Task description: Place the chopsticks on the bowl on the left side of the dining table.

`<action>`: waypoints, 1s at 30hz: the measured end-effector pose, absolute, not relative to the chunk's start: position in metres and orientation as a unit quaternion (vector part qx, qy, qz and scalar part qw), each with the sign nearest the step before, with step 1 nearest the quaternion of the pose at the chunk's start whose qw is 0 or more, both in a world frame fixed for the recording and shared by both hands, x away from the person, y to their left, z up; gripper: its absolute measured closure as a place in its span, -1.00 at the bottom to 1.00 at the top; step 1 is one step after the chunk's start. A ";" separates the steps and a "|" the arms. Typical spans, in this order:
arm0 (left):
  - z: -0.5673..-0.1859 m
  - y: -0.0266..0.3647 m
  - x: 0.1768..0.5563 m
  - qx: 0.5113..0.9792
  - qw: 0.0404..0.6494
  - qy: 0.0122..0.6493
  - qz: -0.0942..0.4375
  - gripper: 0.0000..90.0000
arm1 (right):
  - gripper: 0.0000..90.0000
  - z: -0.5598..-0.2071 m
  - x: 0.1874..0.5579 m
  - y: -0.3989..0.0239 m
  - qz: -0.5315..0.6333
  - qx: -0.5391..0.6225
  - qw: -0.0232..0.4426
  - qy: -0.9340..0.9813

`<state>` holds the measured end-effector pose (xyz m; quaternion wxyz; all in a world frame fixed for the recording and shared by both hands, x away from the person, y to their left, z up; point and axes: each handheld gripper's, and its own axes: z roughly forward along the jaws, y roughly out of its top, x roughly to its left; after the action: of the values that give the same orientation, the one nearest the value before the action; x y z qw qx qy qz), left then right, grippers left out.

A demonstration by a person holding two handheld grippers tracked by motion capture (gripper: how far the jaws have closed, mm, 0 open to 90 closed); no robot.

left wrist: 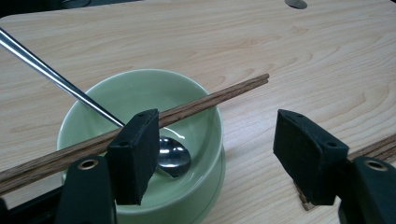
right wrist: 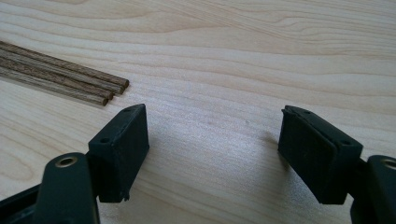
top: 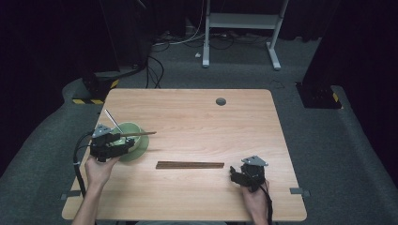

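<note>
A pale green bowl [top: 137, 146] [left wrist: 140, 93] stands at the table's left. A metal spoon [left wrist: 173, 156] lies in it, and the spoon's handle [top: 111, 119] leans out to the far left. A pair of brown chopsticks [top: 141, 134] [left wrist: 210, 100] rests across the bowl's rim and runs behind my left gripper's left jaw. My left gripper [top: 123, 146] [left wrist: 215, 135] is open over the bowl's near side. More chopsticks [top: 190, 164] [right wrist: 70, 81] lie flat in a bundle at the table's middle front. My right gripper [top: 240, 174] [right wrist: 212, 121] is open just past their right end, with bare wood between its jaws.
The wooden table [top: 197, 117] has a round cable hole [top: 220, 101] near its far edge. A white frame [top: 241, 28] and cables stand on the grey floor behind. The ends of the flat chopsticks [left wrist: 373, 147] reach in at the right of the left gripper view.
</note>
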<state>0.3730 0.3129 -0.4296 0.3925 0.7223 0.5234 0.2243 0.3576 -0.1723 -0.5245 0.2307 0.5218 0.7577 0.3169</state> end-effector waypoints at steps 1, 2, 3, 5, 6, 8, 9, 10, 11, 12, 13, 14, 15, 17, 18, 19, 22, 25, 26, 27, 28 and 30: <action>-0.430 0.314 0.372 0.723 0.393 0.523 0.224 -0.29 | -0.47 -0.524 0.358 -0.172 0.317 0.522 0.231 0.758; -0.430 0.315 0.371 0.721 0.393 0.524 0.224 -0.29 | -0.47 -0.524 0.358 -0.172 0.317 0.522 0.231 0.758; -0.430 0.316 0.369 0.721 0.393 0.524 0.225 -0.29 | -0.47 -0.524 0.358 -0.172 0.317 0.522 0.231 0.758; -0.430 0.317 0.367 0.719 0.395 0.525 0.226 -0.30 | -0.47 -0.524 0.358 -0.172 0.317 0.522 0.231 0.758; -0.430 0.318 0.366 0.717 0.397 0.526 0.226 -0.30 | -0.47 -0.524 0.358 -0.172 0.317 0.522 0.231 0.758; -0.431 0.319 0.364 0.716 0.399 0.526 0.226 -0.30 | -0.47 -0.524 0.358 -0.172 0.317 0.522 0.231 0.758; -0.432 0.320 0.364 0.716 0.400 0.526 0.227 -0.29 | -0.47 -0.524 0.358 -0.172 0.317 0.522 0.231 0.758; -0.433 0.320 0.363 0.716 0.400 0.526 0.226 -0.30 | -0.47 -0.524 0.357 -0.172 0.317 0.521 0.231 0.758; -0.433 0.320 0.362 0.715 0.402 0.526 0.226 -0.29 | -0.47 -0.524 0.357 -0.172 0.317 0.520 0.231 0.758; -0.433 0.321 0.361 0.715 0.401 0.526 0.226 -0.29 | -0.47 -0.524 0.357 -0.172 0.317 0.520 0.231 0.759; -0.434 0.321 0.360 0.714 0.403 0.526 0.226 -0.30 | -0.47 -0.524 0.357 -0.172 0.317 0.520 0.231 0.759; -0.434 0.321 0.359 0.713 0.404 0.526 0.226 -0.29 | -0.47 -0.524 0.357 -0.172 0.317 0.520 0.231 0.759; -0.434 0.321 0.359 0.713 0.405 0.526 0.226 -0.30 | -0.47 -0.525 0.357 -0.172 0.317 0.520 0.231 0.759; -0.434 0.321 0.357 0.713 0.406 0.526 0.225 -0.30 | -0.47 -0.524 0.357 -0.172 0.317 0.520 0.231 0.759; -0.435 0.321 0.356 0.712 0.408 0.526 0.225 -0.29 | -0.47 -0.524 0.357 -0.172 0.317 0.520 0.231 0.759; -0.435 0.321 0.356 0.711 0.409 0.526 0.225 -0.30 | -0.47 -0.524 0.357 -0.172 0.317 0.521 0.231 0.759; -0.436 0.321 0.354 0.710 0.411 0.526 0.223 -0.30 | -0.47 -0.524 0.357 -0.172 0.317 0.520 0.231 0.759; -0.438 0.321 0.353 0.708 0.415 0.528 0.218 -0.30 | -0.47 -0.524 0.357 -0.172 0.317 0.521 0.231 0.759; -0.439 0.321 0.352 0.708 0.417 0.527 0.216 -0.30 | -0.47 -0.524 0.357 -0.172 0.317 0.520 0.231 0.759; -0.440 0.320 0.352 0.707 0.418 0.528 0.214 -0.30 | -0.47 -0.524 0.357 -0.172 0.317 0.520 0.231 0.759; -0.441 0.320 0.351 0.708 0.418 0.528 0.215 -0.30 | -0.47 -0.525 0.357 -0.172 0.317 0.520 0.231 0.759; -0.442 0.320 0.350 0.707 0.418 0.529 0.214 -0.30 | -0.47 -0.525 0.357 -0.172 0.317 0.520 0.231 0.759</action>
<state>0.3502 0.3196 -0.4419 0.4180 0.7072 0.5287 0.2138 0.3574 -0.1723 -0.5245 0.2309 0.5197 0.7588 0.3174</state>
